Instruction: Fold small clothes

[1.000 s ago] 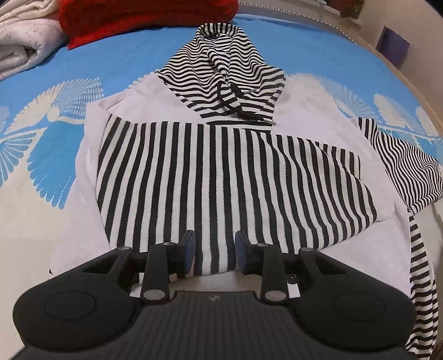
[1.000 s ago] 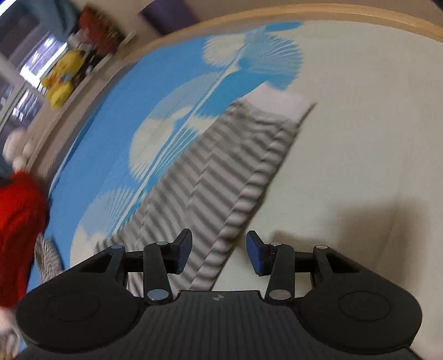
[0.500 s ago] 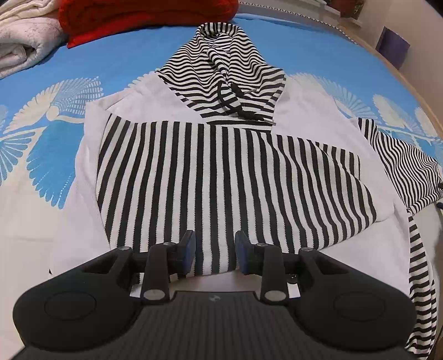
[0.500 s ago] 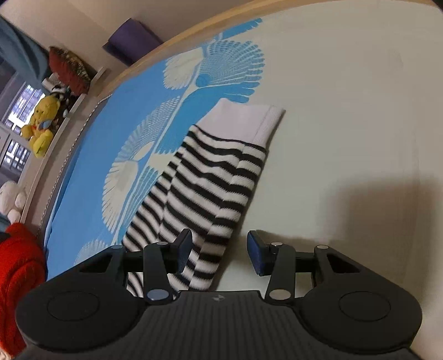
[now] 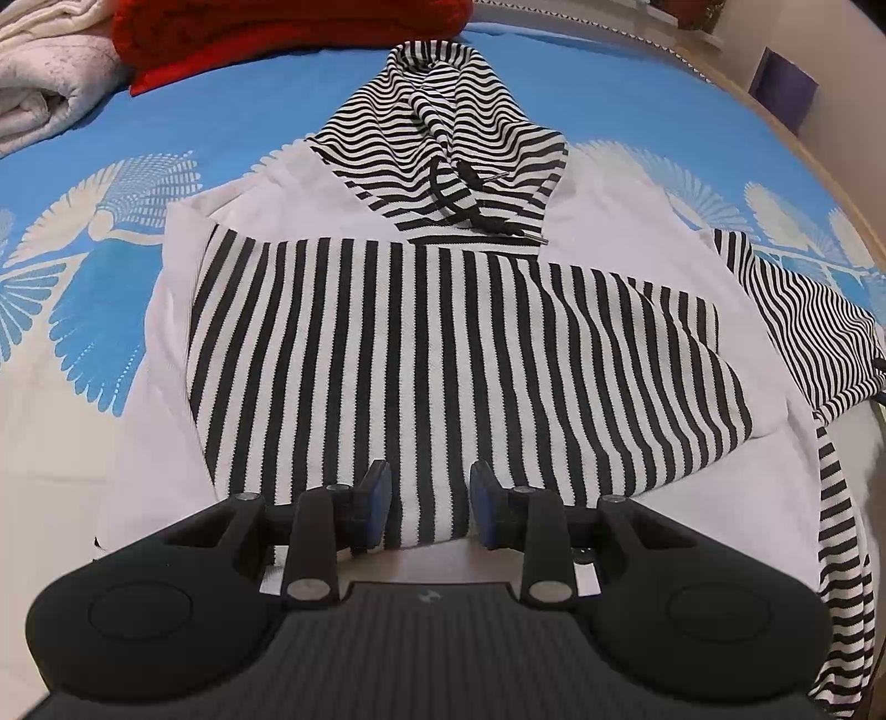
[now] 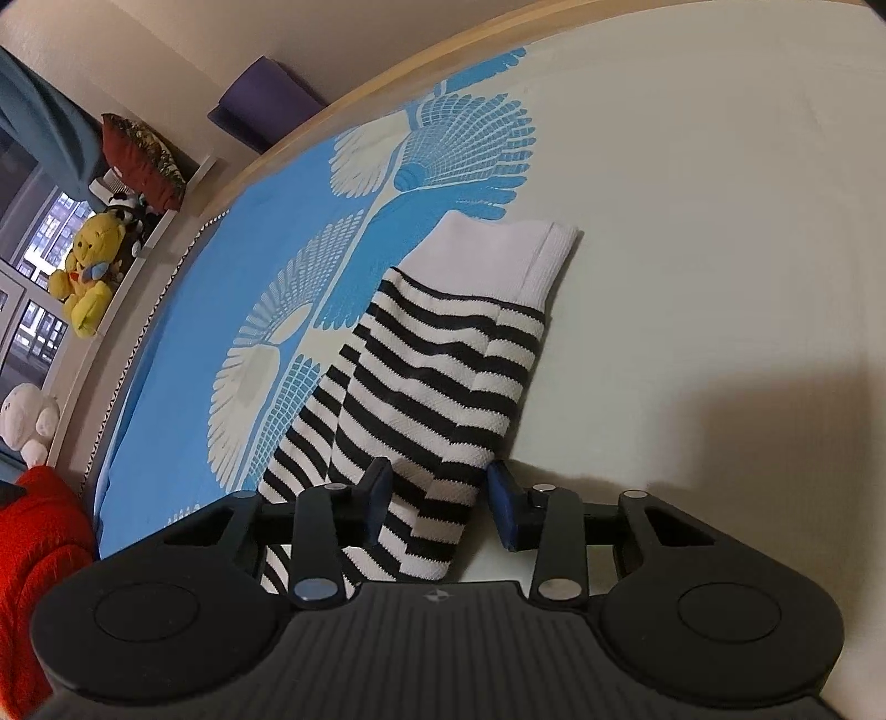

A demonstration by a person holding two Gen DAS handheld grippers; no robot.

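A black-and-white striped hoodie (image 5: 443,343) lies flat on the bed, its hood (image 5: 443,127) pointing away and one striped sleeve folded across the chest. My left gripper (image 5: 429,501) hovers over the bottom edge of that folded part; its jaws stand apart and press on nothing. The other sleeve (image 6: 443,360) stretches out over the sheet and ends in a white cuff (image 6: 498,255). My right gripper (image 6: 440,498) is low over this sleeve. Its jaws are closing with the sleeve between them, and a gap still shows at the right pad.
The sheet (image 5: 111,111) is blue with cream fan patterns. A red knit (image 5: 277,27) and a white blanket (image 5: 44,83) lie beyond the hood. The wooden bed edge (image 6: 387,72), a purple mat (image 6: 260,105) and a yellow plush toy (image 6: 88,266) border the sleeve side.
My right gripper has come down and in over the sleeve, which now lies between its jaws; the jaws have narrowed a little. The left gripper and the hoodie body have not moved.
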